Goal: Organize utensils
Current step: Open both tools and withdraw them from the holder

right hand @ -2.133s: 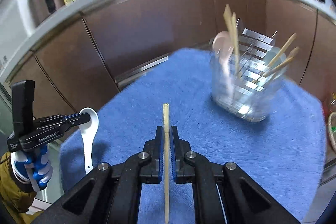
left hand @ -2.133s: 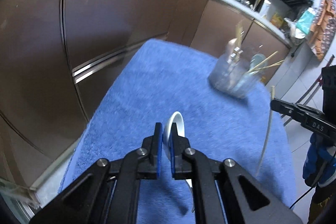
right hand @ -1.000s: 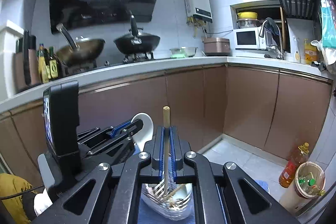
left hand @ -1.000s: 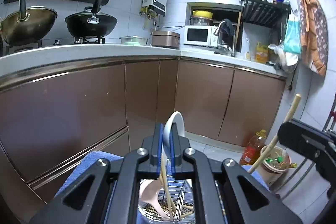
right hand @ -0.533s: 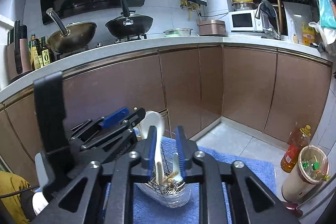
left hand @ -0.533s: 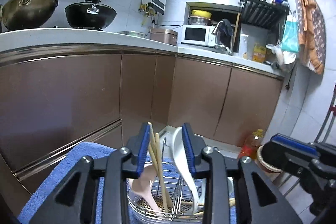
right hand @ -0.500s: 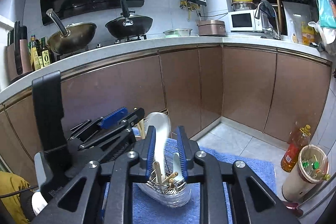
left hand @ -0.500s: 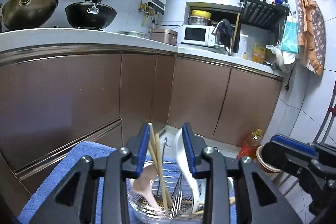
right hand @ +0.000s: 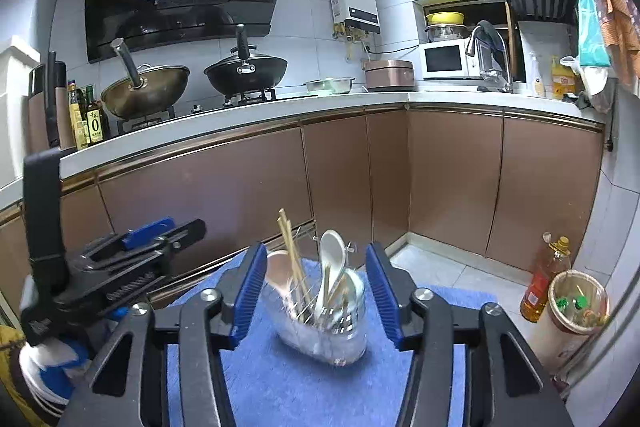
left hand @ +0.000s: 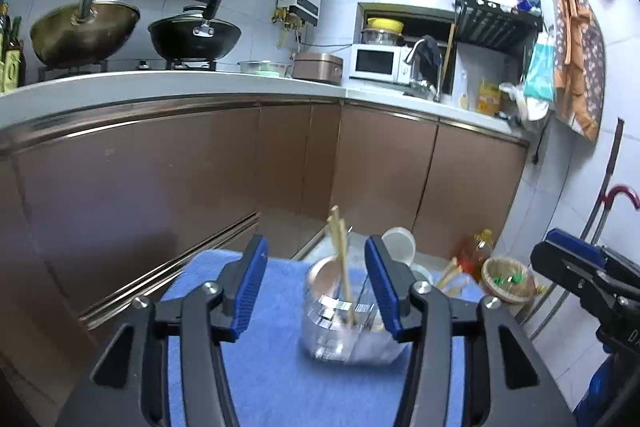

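Note:
A clear utensil holder (left hand: 344, 327) (right hand: 328, 323) stands on a blue towel (left hand: 272, 379) (right hand: 280, 387). In it stand a white spoon (right hand: 332, 255) (left hand: 398, 243), a pink spoon (right hand: 278, 273) and wooden chopsticks (right hand: 290, 247) (left hand: 340, 255). My left gripper (left hand: 314, 287) is open and empty, above and in front of the holder. My right gripper (right hand: 314, 287) is open and empty, also in front of the holder. The left gripper also shows in the right wrist view (right hand: 160, 235), the right gripper in the left wrist view (left hand: 560, 259).
Brown kitchen cabinets (right hand: 440, 179) stand behind under a white counter (right hand: 280, 107) with woks (right hand: 244, 67) and a microwave (right hand: 444, 59). An oil bottle (right hand: 540, 287) and a bin (right hand: 576, 307) stand on the floor at the right.
Both grippers opened: the left let the white spoon and the right let the chopstick drop into the holder. Both have since drawn back and opened wider.

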Action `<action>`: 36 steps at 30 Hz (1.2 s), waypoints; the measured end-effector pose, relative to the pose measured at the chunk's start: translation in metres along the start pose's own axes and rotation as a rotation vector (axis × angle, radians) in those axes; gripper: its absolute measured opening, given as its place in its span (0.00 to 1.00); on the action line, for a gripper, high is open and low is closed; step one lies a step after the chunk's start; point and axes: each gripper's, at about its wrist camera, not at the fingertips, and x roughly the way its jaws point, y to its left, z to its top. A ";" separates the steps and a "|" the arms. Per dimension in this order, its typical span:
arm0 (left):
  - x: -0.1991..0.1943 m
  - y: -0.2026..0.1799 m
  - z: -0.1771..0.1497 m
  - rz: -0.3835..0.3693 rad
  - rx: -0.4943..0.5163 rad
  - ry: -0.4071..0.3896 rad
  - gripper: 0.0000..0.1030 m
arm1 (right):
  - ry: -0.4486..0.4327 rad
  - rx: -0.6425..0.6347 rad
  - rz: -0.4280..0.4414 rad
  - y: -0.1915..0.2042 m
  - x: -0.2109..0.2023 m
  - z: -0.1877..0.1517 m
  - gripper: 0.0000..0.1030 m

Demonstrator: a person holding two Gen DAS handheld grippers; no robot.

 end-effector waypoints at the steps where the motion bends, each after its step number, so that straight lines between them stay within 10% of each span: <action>1: -0.010 0.002 -0.002 0.012 0.010 0.007 0.50 | 0.003 0.000 -0.003 0.002 -0.004 -0.004 0.53; 14: -0.107 0.014 -0.025 0.213 0.065 -0.010 0.68 | 0.016 0.018 -0.125 0.034 -0.057 -0.042 1.00; 36: -0.202 0.020 -0.043 0.275 0.082 -0.086 0.69 | -0.073 -0.054 -0.180 0.079 -0.121 -0.049 1.00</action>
